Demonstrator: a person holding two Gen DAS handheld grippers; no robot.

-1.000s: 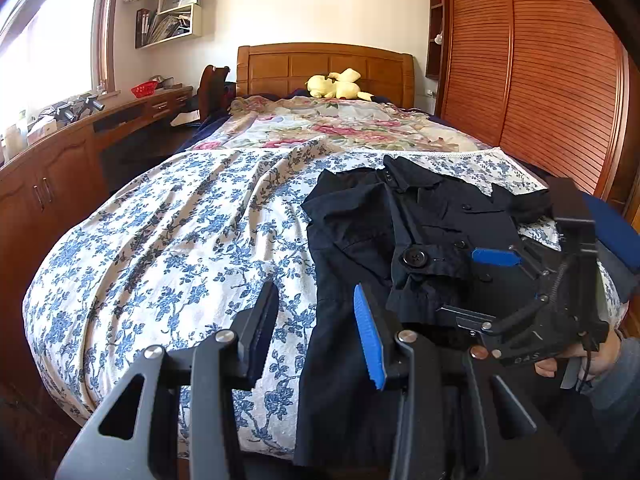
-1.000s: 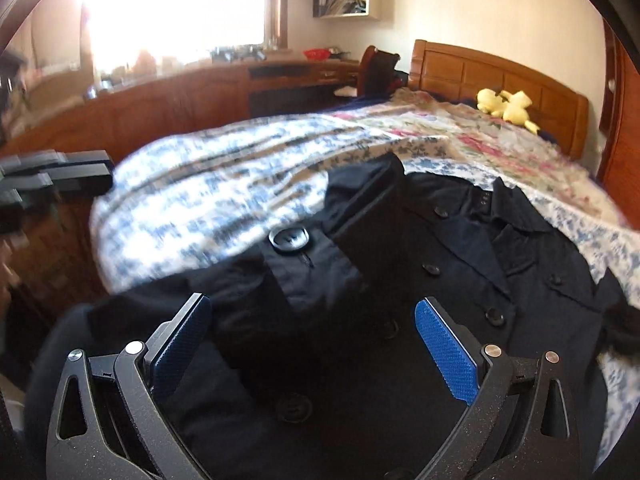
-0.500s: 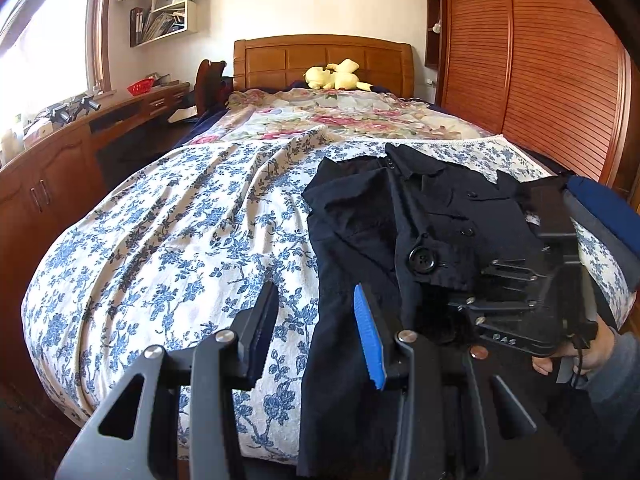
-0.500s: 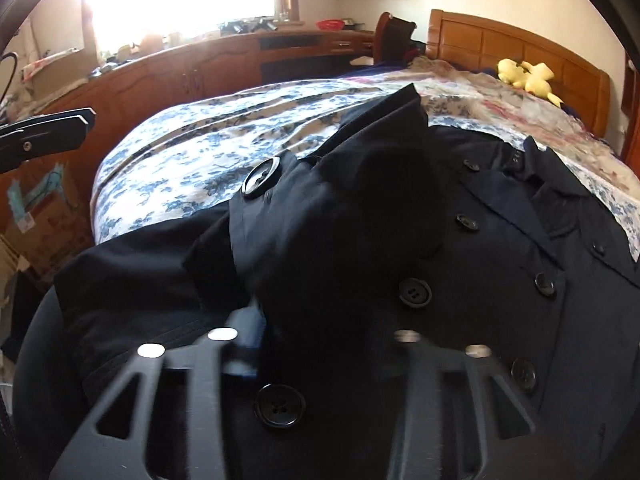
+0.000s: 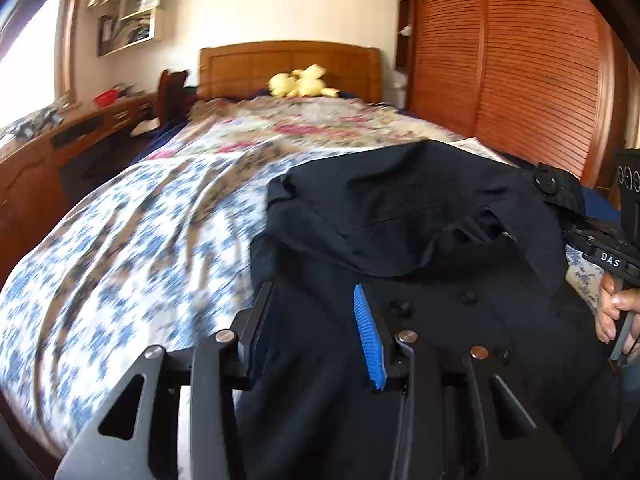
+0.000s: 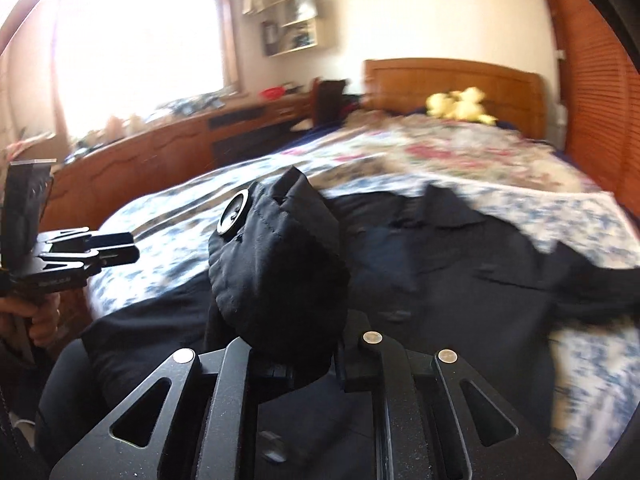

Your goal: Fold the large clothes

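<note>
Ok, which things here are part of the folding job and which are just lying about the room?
In the job:
- black buttoned coat on the blue floral bedspread
- right claw, shut on the coat's cuff
- left claw, open over the coat

Lying about:
- yellow plush toy by the wooden headboard
- red bowl on the wooden desk
- wall shelf

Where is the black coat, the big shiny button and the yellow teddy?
black coat (image 5: 420, 200), left wrist view, on the smooth folded-over upper panel.
big shiny button (image 6: 233, 213), right wrist view, on its pale face, on the lifted cuff.
yellow teddy (image 6: 460, 106), right wrist view, on the middle of its body by the headboard.
</note>
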